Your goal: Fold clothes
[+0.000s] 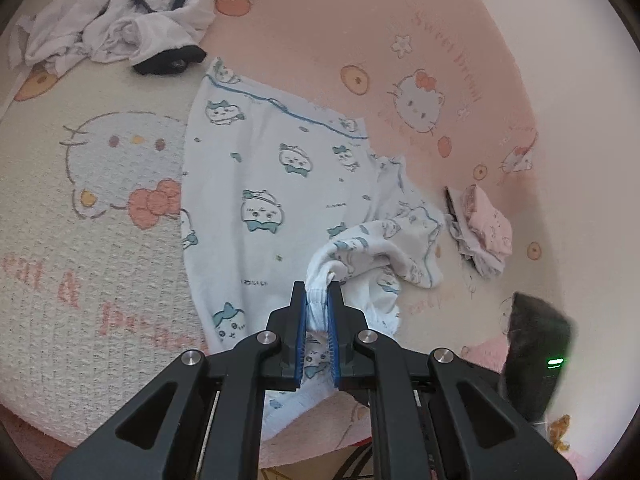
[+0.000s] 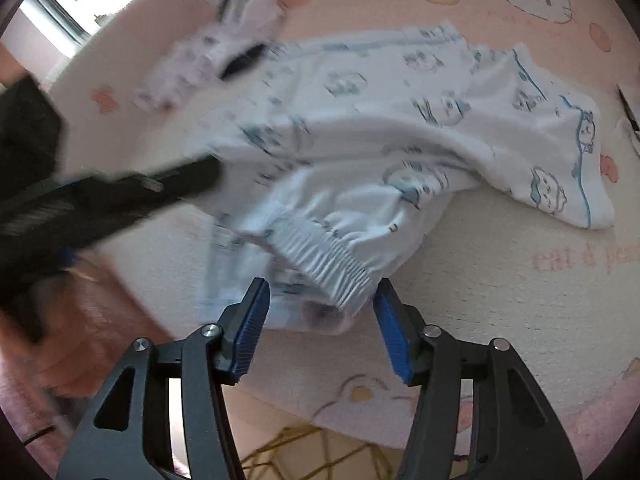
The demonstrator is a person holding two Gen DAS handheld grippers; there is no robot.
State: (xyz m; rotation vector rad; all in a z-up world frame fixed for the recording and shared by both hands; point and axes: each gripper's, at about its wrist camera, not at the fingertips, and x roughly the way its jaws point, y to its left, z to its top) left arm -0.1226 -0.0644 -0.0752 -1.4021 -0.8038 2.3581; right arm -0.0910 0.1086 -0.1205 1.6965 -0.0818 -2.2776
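My left gripper [image 1: 318, 300] pinches the white printed pants [image 1: 276, 184] by the waistband; my right gripper [image 2: 322, 300] hangs open over the elastic cuff [image 2: 324, 260].

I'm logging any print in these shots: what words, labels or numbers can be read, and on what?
"Sweet Dream": pink script on the bed cover, reading down its pink part.
Other pink lettering on the bed cover, in both views: upside down or cut off, not readable.
Tiny dark print on the white cartoon-print garment: too small to read.
No labels, brands or numbers visible.
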